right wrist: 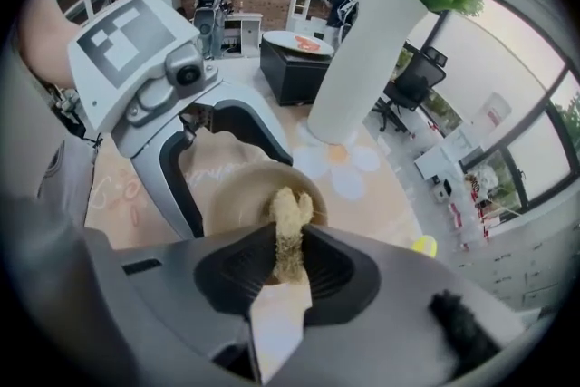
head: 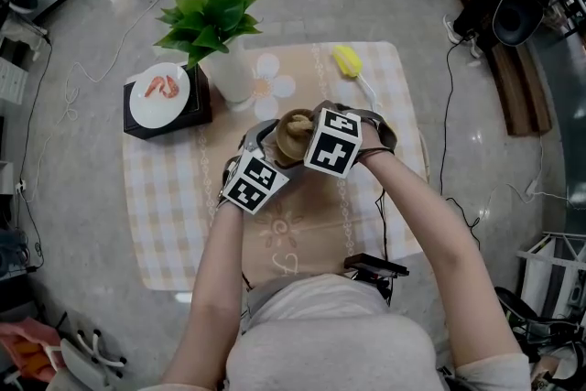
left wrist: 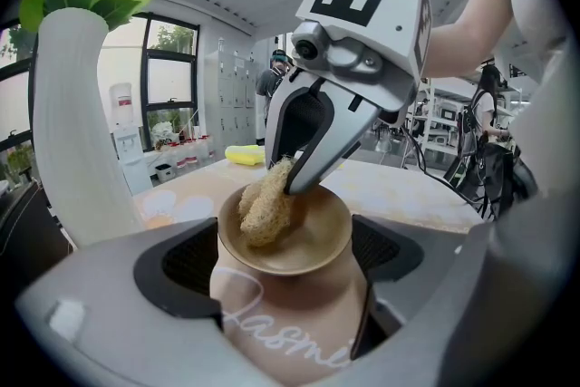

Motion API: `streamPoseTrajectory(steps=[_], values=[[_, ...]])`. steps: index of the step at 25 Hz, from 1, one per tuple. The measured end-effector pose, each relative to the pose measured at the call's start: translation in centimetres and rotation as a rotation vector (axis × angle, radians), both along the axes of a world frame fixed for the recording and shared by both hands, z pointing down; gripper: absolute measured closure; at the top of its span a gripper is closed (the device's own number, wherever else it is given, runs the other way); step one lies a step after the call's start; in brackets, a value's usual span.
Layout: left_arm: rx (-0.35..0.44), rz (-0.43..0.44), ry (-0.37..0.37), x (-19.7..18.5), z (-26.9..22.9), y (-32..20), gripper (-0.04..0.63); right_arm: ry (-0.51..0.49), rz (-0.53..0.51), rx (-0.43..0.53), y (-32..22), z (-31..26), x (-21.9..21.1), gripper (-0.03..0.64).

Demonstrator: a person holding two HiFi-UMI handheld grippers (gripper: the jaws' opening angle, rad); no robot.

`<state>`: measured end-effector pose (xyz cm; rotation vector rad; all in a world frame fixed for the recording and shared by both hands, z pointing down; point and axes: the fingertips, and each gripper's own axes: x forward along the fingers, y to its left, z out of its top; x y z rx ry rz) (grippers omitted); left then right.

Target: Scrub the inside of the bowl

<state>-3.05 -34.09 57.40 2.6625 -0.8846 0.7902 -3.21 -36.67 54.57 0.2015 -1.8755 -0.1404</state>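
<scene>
Bowl (left wrist: 288,242) side lettering reads "Jasmi", rest cut off at jaw edge. Bowl sits near white vase (head: 231,70), on person's side, clamped in left hand-held gripper (left wrist: 285,275). Right hand-held gripper (right wrist: 290,263) pinches loofah (left wrist: 265,209) inside bowl.

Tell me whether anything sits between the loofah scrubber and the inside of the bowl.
Nothing visible does. The tan fibrous loofah scrubber, clamped in the right gripper, already touches the inside of the tan round bowl held by the left gripper.

"Jasmi" on the bowl (left wrist: 288,308)
</scene>
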Motion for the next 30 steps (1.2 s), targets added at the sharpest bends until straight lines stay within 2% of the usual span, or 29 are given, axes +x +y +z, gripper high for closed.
streamPoseTrajectory(steps=[7,12,15,20,26,30], values=[[-0.002,-0.003,0.001,0.0,-0.1,0.0,0.124,0.093,-0.073,-0.035,1.2,0.1,0.7,0.528],[0.004,-0.002,0.005,0.1,-0.1,-0.1,0.124,0.059,-0.058,-0.141,2.5,0.1,0.7,0.528],[0.004,-0.002,0.007,0.1,-0.1,-0.1,0.124,-0.003,-0.020,-0.217,3.2,0.0,0.3,0.528],[0.001,-0.002,0.005,0.0,0.0,0.0,0.123,-0.087,0.104,-0.271,3.1,0.3,0.1,0.528],[0.003,-0.004,0.006,0.0,-0.2,-0.1,0.124,-0.200,0.226,-0.268,1.8,0.5,-0.4,0.528],[-0.001,-0.001,0.002,0.0,-0.3,0.0,0.124,-0.257,0.329,-0.224,0.3,0.2,0.2,0.528]])
